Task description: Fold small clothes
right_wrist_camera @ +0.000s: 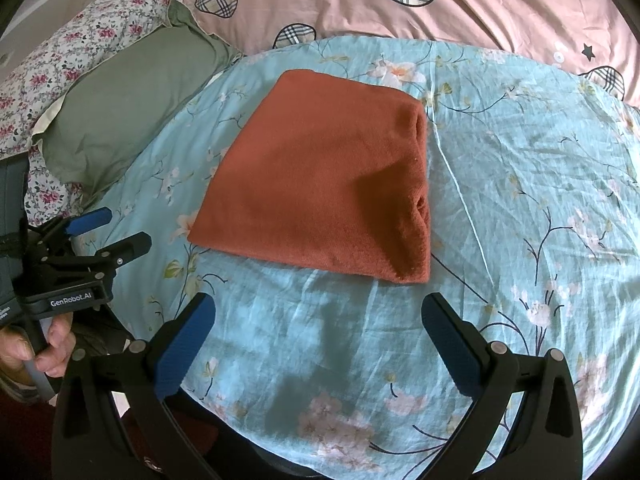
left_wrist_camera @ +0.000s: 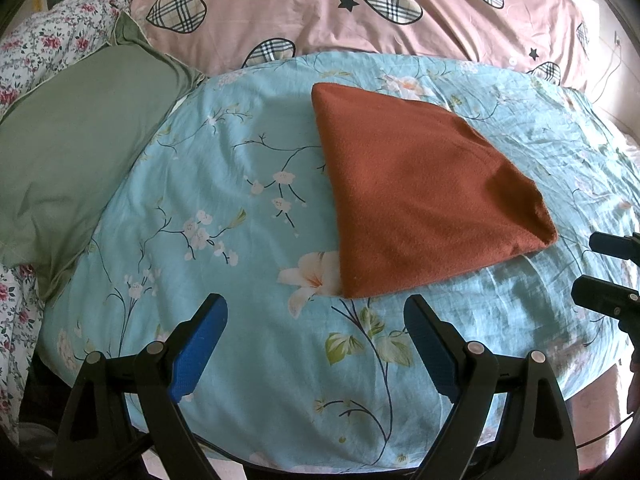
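folded rust cloth (right_wrist_camera: 320,176), both tools spread, clear

We see a matt, fuzzy rust-brown cloth (right_wrist_camera: 320,176) lying on thin, smooth, lightly creased blue floral cotton sheet (right_wrist_camera: 520,184), beside a plain matt green fabric pillow (left_wrist_camera: 76,148), while both grippers (left_wrist_camera: 316,340) (right_wrist_camera: 320,344) show matt black plastic arms, dimpled blue rubbery pads (left_wrist_camera: 200,352) and dull metal pins.

Rust-brown cloth (right_wrist_camera: 320,176); aqua floral sheet (right_wrist_camera: 520,168), seemingly cotton.
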A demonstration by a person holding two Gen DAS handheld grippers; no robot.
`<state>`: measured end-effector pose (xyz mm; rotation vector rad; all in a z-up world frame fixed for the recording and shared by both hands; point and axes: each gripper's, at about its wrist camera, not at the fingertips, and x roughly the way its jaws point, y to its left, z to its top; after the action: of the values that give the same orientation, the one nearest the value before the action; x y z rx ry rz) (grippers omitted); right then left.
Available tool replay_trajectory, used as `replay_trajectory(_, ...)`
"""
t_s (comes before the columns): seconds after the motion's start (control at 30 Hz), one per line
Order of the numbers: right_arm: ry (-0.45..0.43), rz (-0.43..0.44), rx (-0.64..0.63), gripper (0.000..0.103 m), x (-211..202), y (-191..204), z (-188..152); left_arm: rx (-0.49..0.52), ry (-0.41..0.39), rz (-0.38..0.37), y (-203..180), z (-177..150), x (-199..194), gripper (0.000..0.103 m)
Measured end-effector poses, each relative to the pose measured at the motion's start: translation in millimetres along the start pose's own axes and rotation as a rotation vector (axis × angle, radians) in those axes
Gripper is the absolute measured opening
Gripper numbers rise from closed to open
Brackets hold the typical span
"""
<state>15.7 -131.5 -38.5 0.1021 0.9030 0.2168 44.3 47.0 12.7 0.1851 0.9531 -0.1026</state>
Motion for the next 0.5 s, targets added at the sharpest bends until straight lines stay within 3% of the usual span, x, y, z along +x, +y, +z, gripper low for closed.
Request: replay_trajectory(0.5, 0.006, 0.006, 0.002, 0.103, 3.0, 0.0, 0.7, 0.004, 0.001, -0.004, -0.6, 2.2, 0.1, 0.091)
